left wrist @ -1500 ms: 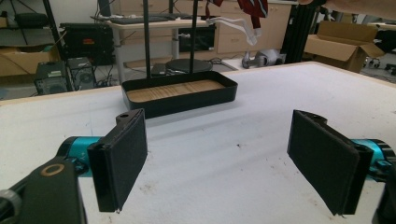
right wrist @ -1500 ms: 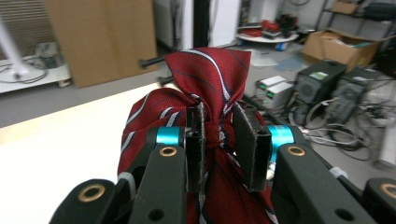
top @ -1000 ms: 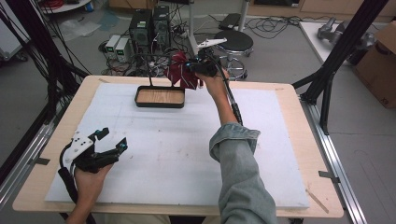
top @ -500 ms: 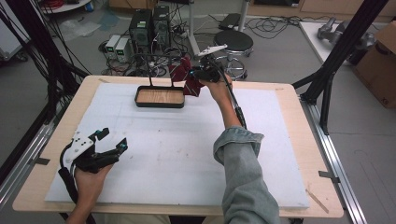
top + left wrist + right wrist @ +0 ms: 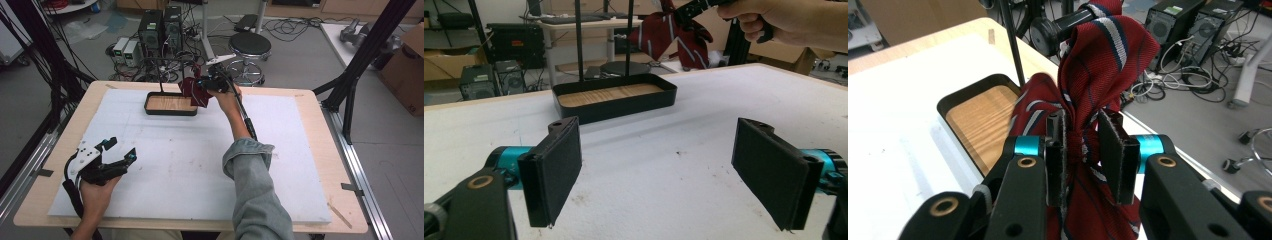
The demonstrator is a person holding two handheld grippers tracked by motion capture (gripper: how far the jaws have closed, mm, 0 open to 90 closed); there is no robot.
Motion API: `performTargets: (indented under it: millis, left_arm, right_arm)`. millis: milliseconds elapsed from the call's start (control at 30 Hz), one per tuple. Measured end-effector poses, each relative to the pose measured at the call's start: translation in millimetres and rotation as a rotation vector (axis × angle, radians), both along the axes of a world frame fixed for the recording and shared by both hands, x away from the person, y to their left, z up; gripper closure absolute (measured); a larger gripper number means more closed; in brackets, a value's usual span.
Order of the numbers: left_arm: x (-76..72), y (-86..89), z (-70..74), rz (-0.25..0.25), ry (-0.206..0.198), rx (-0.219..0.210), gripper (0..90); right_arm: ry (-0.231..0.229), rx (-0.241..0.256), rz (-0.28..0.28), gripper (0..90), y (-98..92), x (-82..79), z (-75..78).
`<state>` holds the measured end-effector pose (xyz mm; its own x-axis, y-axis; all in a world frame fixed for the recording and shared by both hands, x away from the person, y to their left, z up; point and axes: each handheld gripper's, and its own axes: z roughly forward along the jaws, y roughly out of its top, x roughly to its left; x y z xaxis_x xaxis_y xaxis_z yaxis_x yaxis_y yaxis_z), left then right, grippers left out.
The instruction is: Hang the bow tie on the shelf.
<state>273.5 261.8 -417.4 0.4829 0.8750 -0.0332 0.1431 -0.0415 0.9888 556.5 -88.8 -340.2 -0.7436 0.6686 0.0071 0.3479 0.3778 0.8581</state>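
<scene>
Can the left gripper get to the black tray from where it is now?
Probably yes: the left gripper is open, and only bare white mat lies between it and the black tray; the right gripper holds the red tie beside it.

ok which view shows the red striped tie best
The right gripper view: the red striped tie is close up, stripes clear, bunched between the right gripper pads and draped over a black bar. The high view shows it small, beside the tray. The left gripper view shows it far off, hanging above the tray.
</scene>
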Motion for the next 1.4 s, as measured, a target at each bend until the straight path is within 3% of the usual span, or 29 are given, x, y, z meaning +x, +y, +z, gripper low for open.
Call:
performTargets:
  millis: [167,267,500,767,967,1400]
  left_arm:
    - [0.1,-0.1,-0.2,0.000,0.001,0.001,20.2]
    - [0.3,-0.1,-0.3,0.001,0.002,-0.001,20.2]
    - [0.3,-0.2,-0.4,0.001,0.000,0.002,20.2]
    - [0.4,-0.9,-0.6,0.000,0.002,0.002,20.2]
    - [0.7,-1.4,-0.6,-0.001,0.001,0.005,20.2]
    - [7.0,-8.0,-2.0,-0.012,0.004,0.004,20.2]
  right_arm:
    - [-0.002,0.004,-0.012,73.1,1.4,0.0,-1.5]
    - [-0.005,0.005,-0.019,66.7,1.8,0.2,-2.1]
    - [-0.017,0.008,-0.029,62.4,0.1,-0.6,0.3]
    - [-0.031,0.005,-0.022,45.5,-9.8,-7.1,12.2]
    - [-0.040,0.024,-0.042,42.1,-20.8,-14.6,22.0]
    - [-0.109,0.089,-0.088,28.0,-68.1,-45.7,44.7]
